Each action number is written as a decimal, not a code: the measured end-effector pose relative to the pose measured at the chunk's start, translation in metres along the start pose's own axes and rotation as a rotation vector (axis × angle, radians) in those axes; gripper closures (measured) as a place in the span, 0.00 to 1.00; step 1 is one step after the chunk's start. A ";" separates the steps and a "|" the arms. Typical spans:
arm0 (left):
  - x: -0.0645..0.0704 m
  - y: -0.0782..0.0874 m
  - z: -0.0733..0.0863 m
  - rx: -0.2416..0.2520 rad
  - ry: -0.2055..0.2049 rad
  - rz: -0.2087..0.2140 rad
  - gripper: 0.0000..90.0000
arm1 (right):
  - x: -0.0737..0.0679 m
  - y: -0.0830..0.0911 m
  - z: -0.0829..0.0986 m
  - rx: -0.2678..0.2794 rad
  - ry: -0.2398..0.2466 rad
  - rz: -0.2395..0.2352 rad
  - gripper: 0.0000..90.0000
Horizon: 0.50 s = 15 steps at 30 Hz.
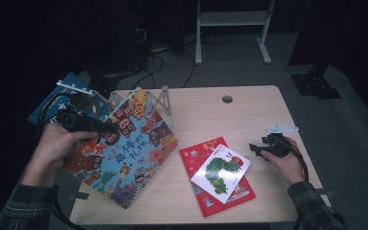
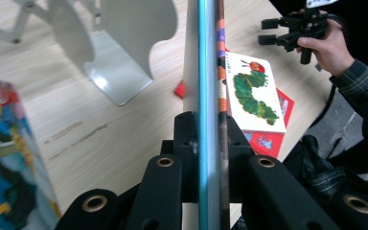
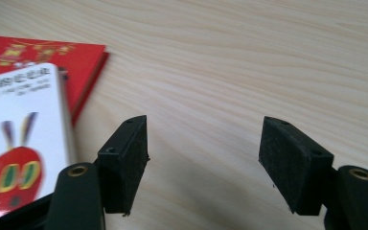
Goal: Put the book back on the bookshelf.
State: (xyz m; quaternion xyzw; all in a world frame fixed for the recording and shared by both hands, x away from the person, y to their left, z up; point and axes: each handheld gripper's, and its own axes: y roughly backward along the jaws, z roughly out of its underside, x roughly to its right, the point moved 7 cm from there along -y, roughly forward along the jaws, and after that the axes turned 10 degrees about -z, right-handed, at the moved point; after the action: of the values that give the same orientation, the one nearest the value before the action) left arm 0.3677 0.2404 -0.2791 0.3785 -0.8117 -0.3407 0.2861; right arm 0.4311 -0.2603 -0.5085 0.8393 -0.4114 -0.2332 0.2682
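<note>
My left gripper [image 1: 106, 128] is shut on the edge of a large blue picture book [image 1: 124, 153] covered in cartoon animals, holding it tilted above the table's left side. In the left gripper view the book's edge [image 2: 206, 72] runs straight up between the black jaws. A white caterpillar book [image 1: 221, 171] lies on a red book [image 1: 197, 155] at centre right; both also show in the right gripper view, the caterpillar book [image 3: 19, 139] and the red book [image 3: 52, 57]. My right gripper [image 1: 255, 147] rests low over the table to their right, open and empty, its jaws [image 3: 203, 163] wide apart.
A white metal book rack [image 1: 159, 99] stands at the table's back left, behind the held book. Another blue book [image 1: 69, 91] sticks out past the left edge. The wooden table [image 1: 249, 115] has a cable hole [image 1: 227, 99] near the back.
</note>
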 end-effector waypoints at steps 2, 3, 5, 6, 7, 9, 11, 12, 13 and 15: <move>-0.006 0.004 0.001 0.004 0.009 -0.017 0.90 | 0.005 -0.002 0.002 -0.008 -0.002 0.022 0.36; -0.008 0.006 0.001 0.008 0.015 -0.025 0.90 | 0.008 -0.003 0.002 -0.011 -0.003 0.031 0.36; -0.012 0.009 0.002 0.012 0.024 -0.040 0.90 | 0.012 -0.005 0.004 -0.018 -0.004 0.047 0.36; -0.015 0.011 0.002 0.015 0.029 -0.047 0.90 | 0.014 -0.006 0.004 -0.019 -0.003 0.060 0.36; -0.017 0.013 0.003 0.017 0.035 -0.055 0.90 | 0.016 -0.007 0.004 -0.020 -0.007 0.066 0.36; -0.022 0.017 0.004 0.020 0.045 -0.071 0.90 | 0.020 -0.008 0.006 -0.030 -0.007 0.084 0.36; -0.028 0.023 0.006 0.025 0.057 -0.085 0.90 | 0.024 -0.010 0.008 -0.041 -0.003 0.104 0.36; -0.031 0.025 0.007 0.029 0.066 -0.089 0.90 | 0.027 -0.010 0.010 -0.050 -0.002 0.117 0.35; -0.033 0.027 0.008 0.029 0.071 -0.092 0.90 | 0.028 -0.011 0.010 -0.045 -0.008 0.123 0.34; -0.039 0.032 0.010 0.037 0.091 -0.104 0.90 | 0.031 -0.010 0.010 -0.039 -0.016 0.130 0.33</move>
State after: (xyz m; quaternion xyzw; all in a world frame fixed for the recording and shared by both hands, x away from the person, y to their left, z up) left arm 0.3688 0.2910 -0.2687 0.4407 -0.7831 -0.3223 0.2976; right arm 0.4477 -0.2827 -0.5282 0.8036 -0.4626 -0.2300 0.2955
